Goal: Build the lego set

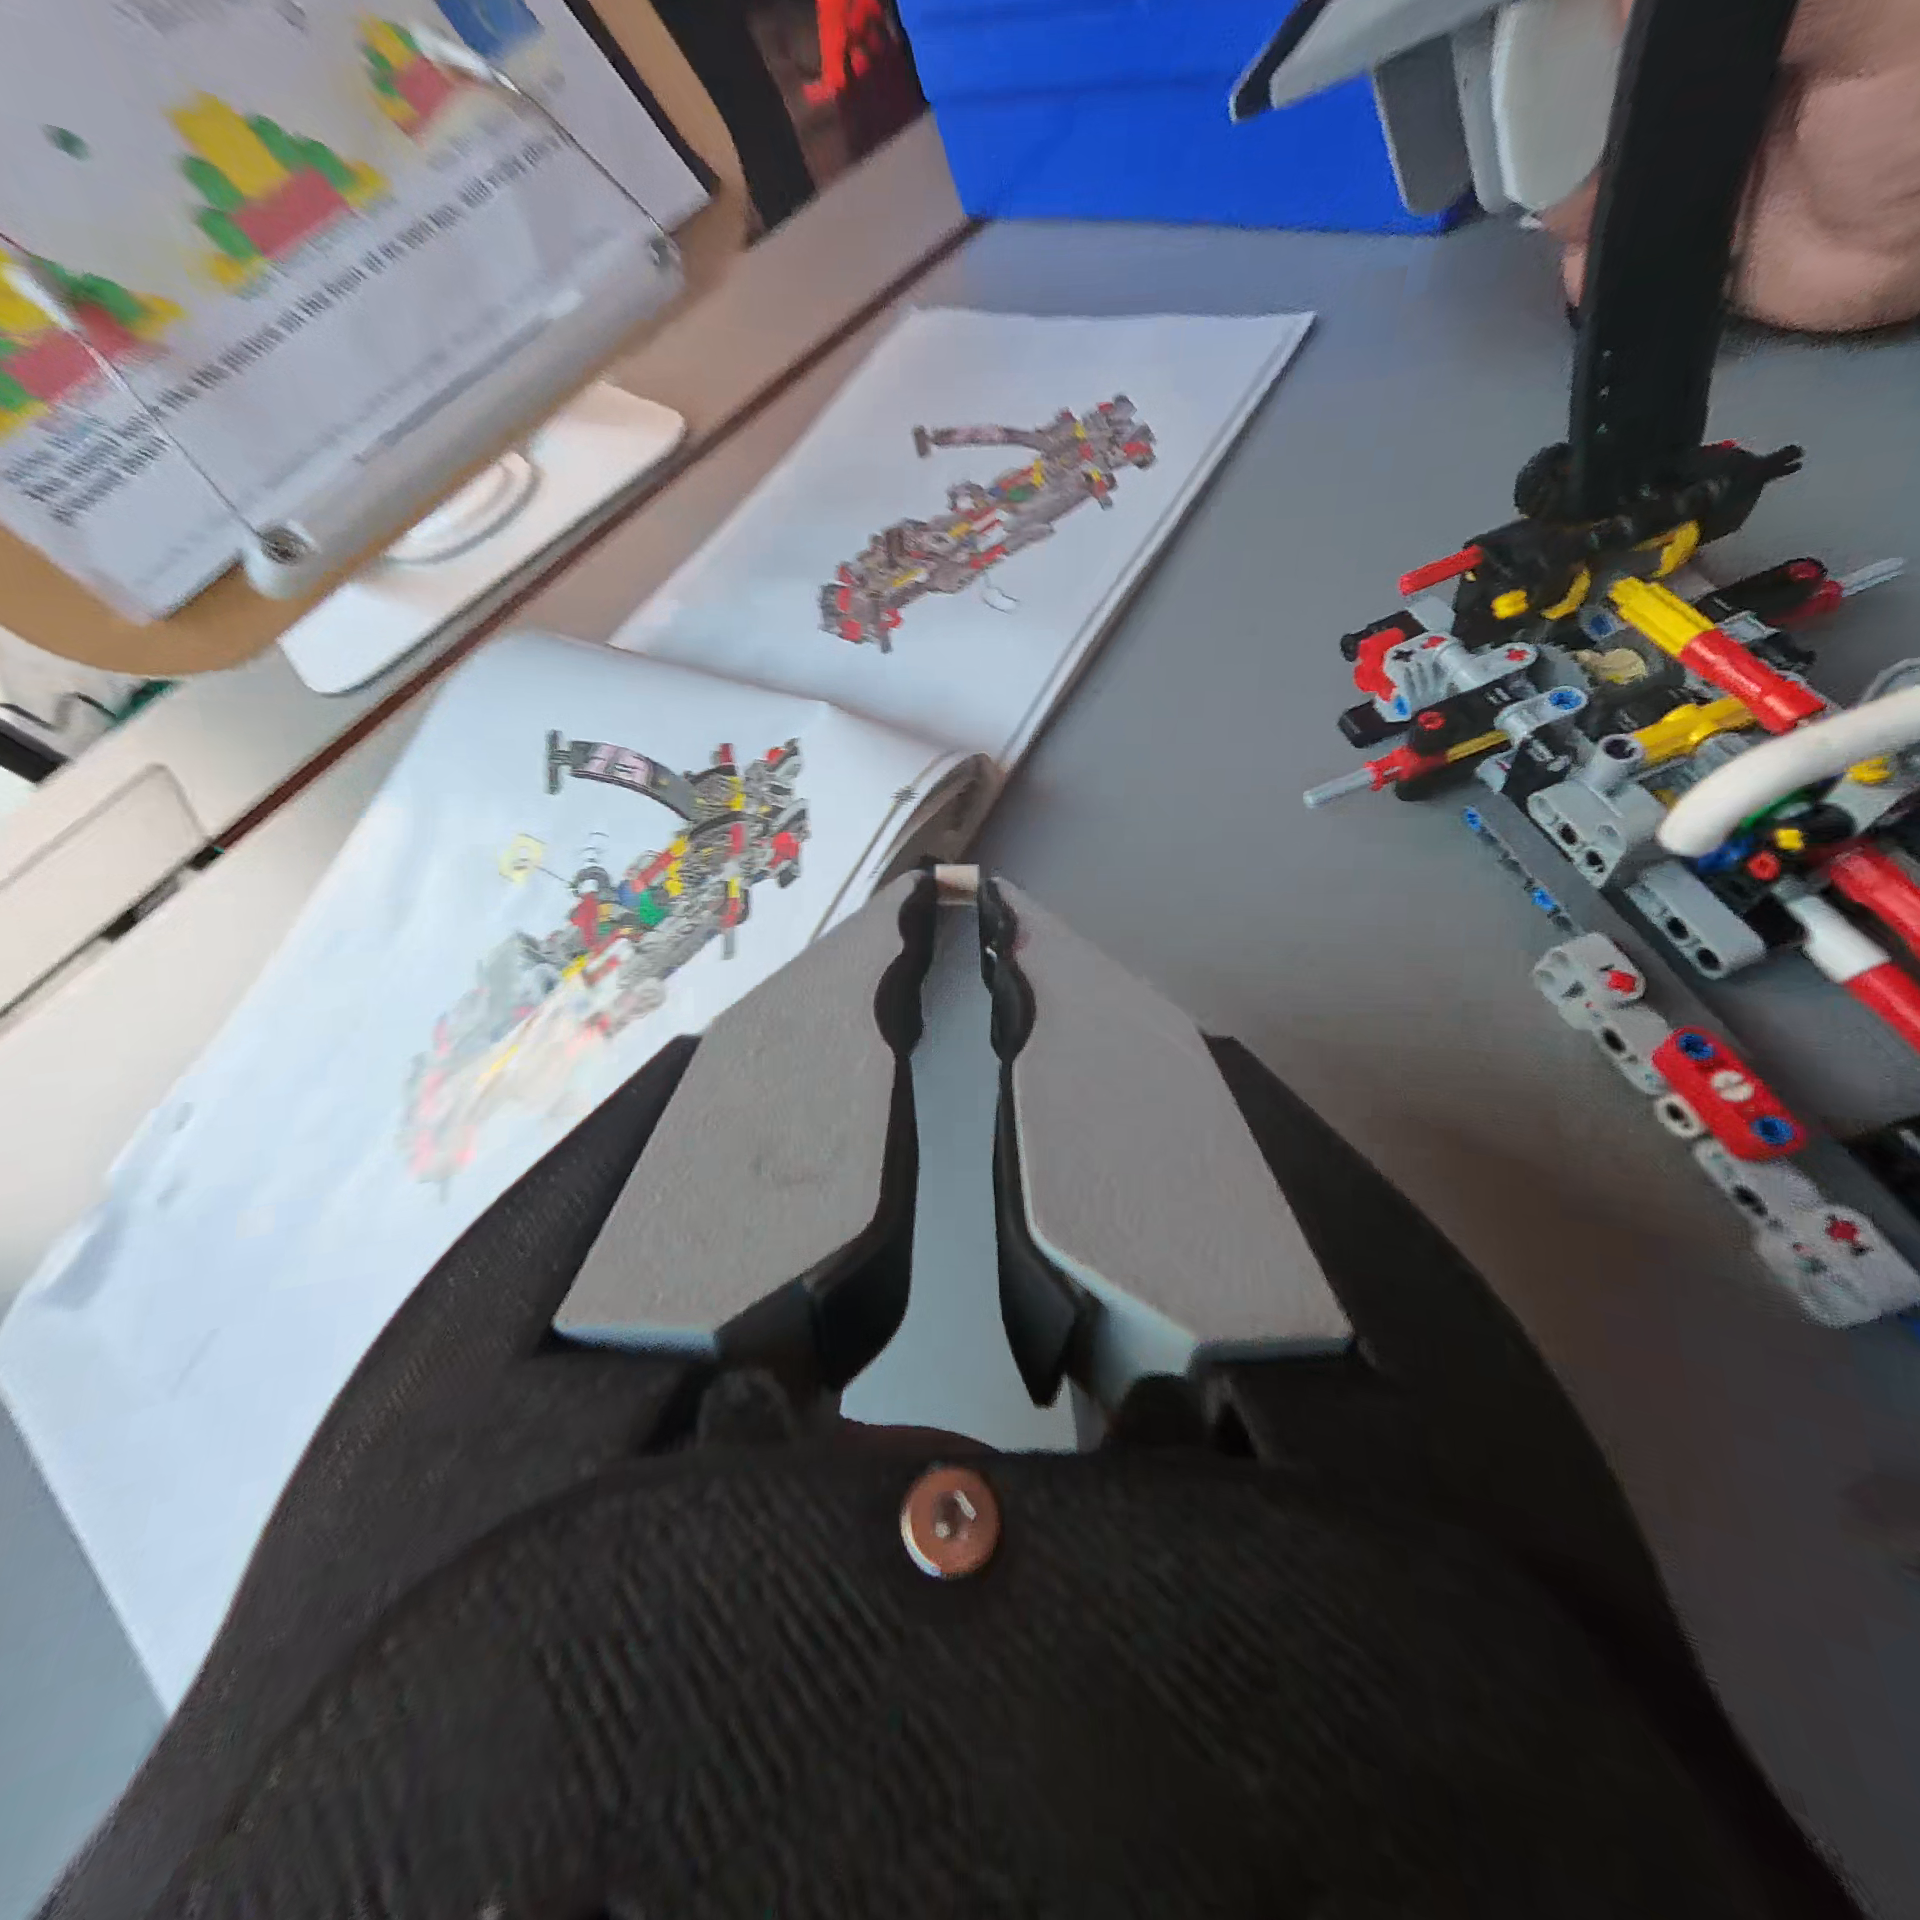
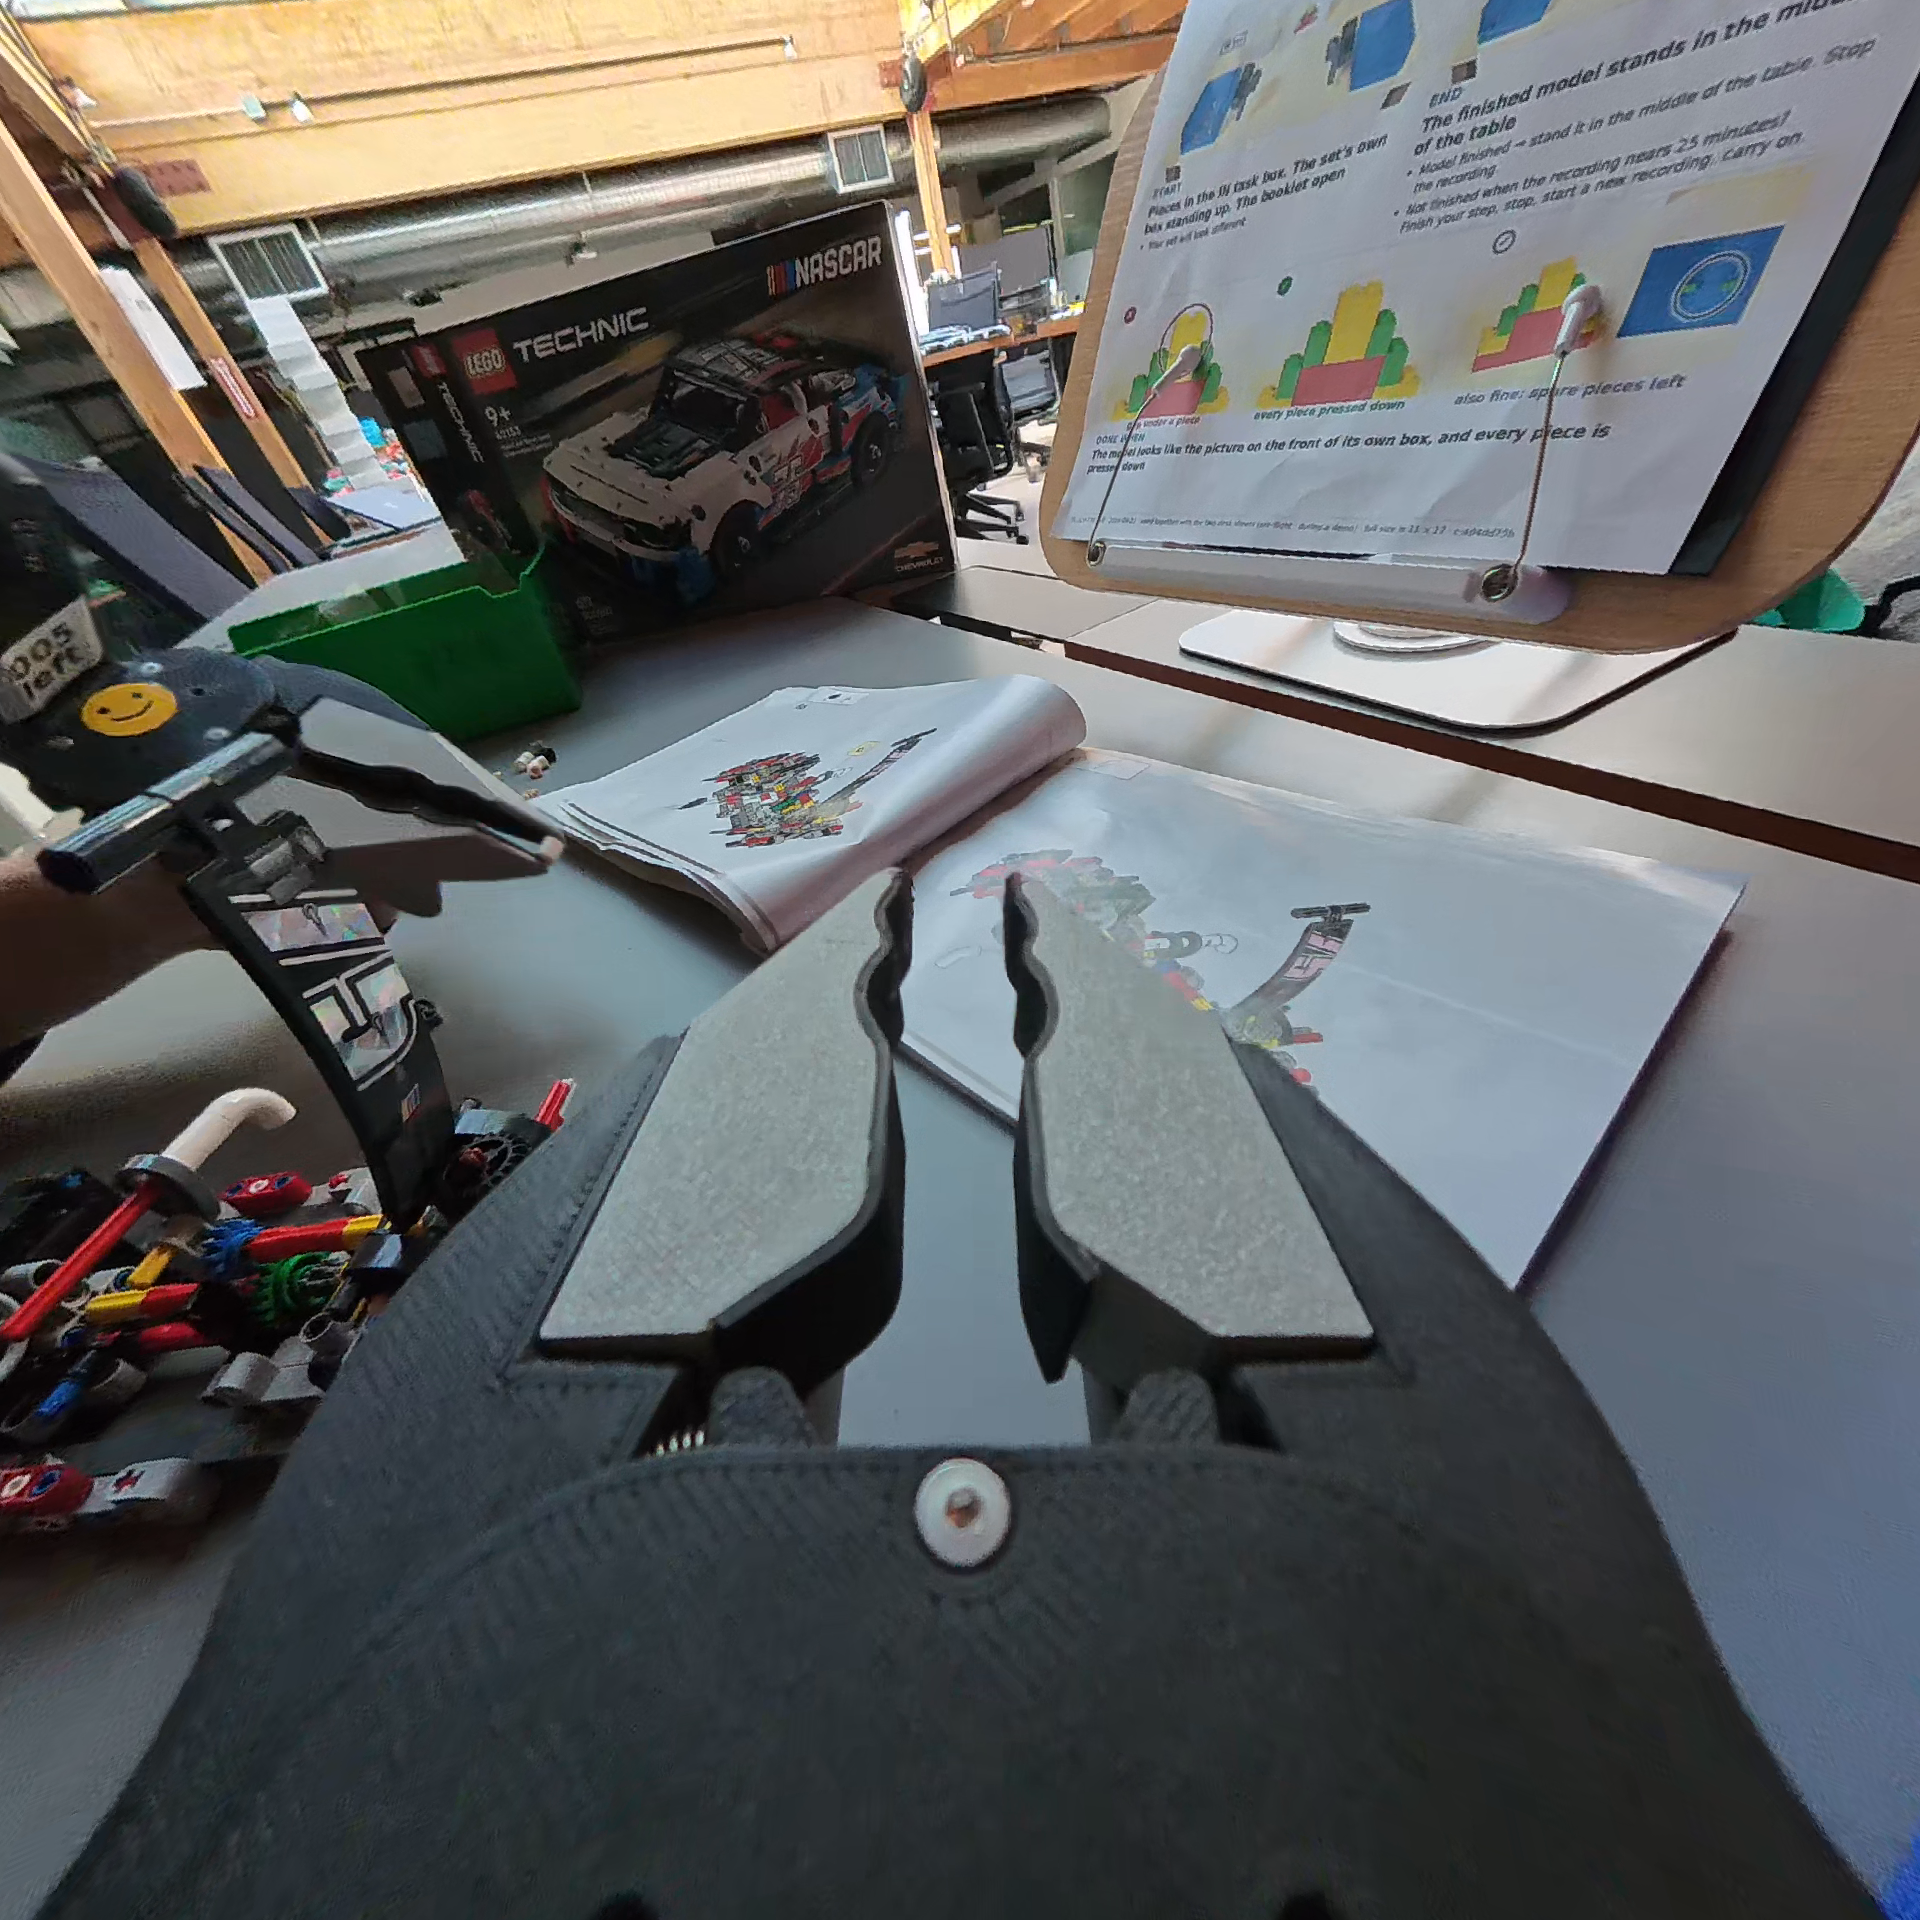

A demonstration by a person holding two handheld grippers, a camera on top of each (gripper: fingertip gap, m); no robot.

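My left gripper (image 1: 957, 883) is shut on a small pale beige piece (image 1: 956, 880) pinched at its very tips, just above the grey table by the near edge of the open instruction booklet (image 1: 582, 862). In the right wrist view the left gripper (image 2: 540, 844) shows at the left with the pale piece (image 2: 549, 848) at its tip. My right gripper (image 2: 954, 894) is open and empty, over the booklet's right page (image 2: 1403, 997). A partly built brick model (image 1: 1621, 727), with a tall black curved panel (image 1: 1642, 312) standing on it, lies to the right of the left gripper; it also shows in the right wrist view (image 2: 187, 1278).
A green bin (image 2: 416, 644) and the set's box (image 2: 675, 416) stand at the back. A stand with a printed sheet (image 2: 1455, 312) is behind the booklet. A blue bin (image 1: 1122, 114) is at the far edge. Loose small pieces (image 2: 535, 761) lie near the green bin. The tips of one gripper are about 20 cm away from the tips of the other.
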